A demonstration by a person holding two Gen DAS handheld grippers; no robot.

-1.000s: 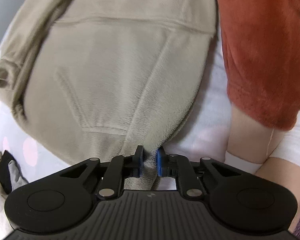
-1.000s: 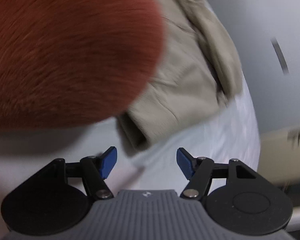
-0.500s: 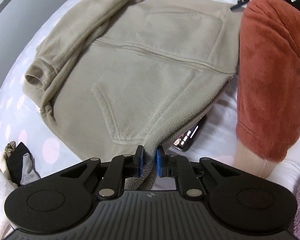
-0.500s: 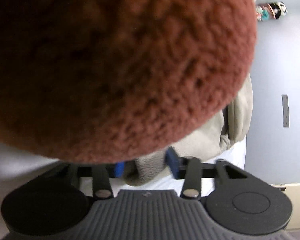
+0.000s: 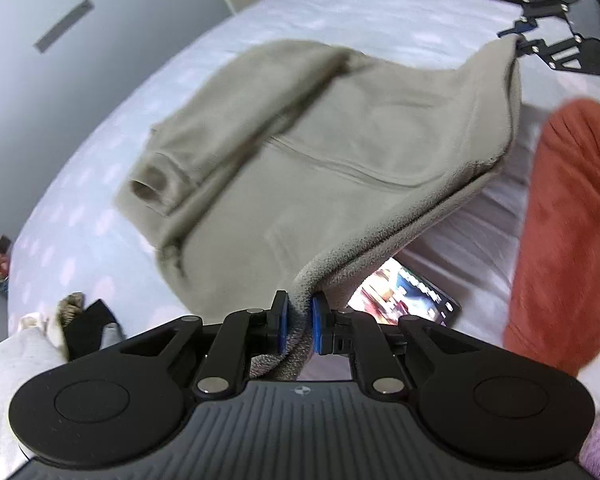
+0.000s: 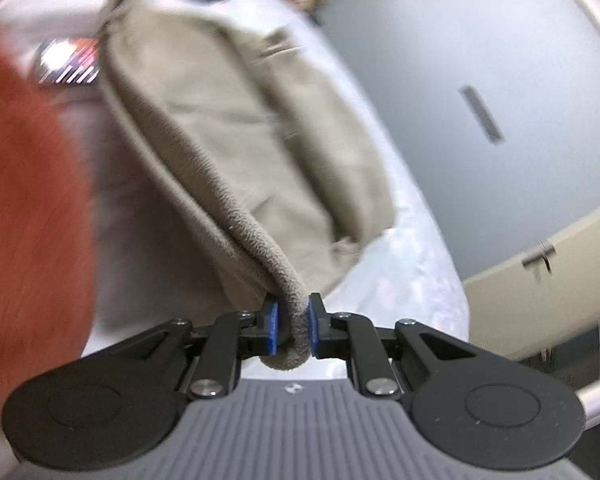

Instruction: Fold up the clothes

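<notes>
Both grippers clamping the beige fleece jacket [image 5: 340, 152] by one edge, lifting that side off the bed [image 5: 100, 216].

Left gripper [image 5: 299, 322] pinching narrow on the thick hem; right gripper [image 6: 291, 330] likewise squeezed onto a rolled fold of the same hem, also showing far off in the left view [image 5: 520, 38] at the opposite corner. Hanging stretched between the two, with the sleeve and cuff [image 5: 148, 188] bunched across the body and the far side resting on the dotted sheet. Lying beneath the raised edge: a lit phone [image 5: 408, 296], and just beside it a rust-coloured sleeve [image 5: 560, 240]. Likely risks: bulky fleece slipping from such a shallow bite; folding over while the sleeve is rumpled, trapping a lump; sweeping or burying the phone when lowering the edge.
</notes>
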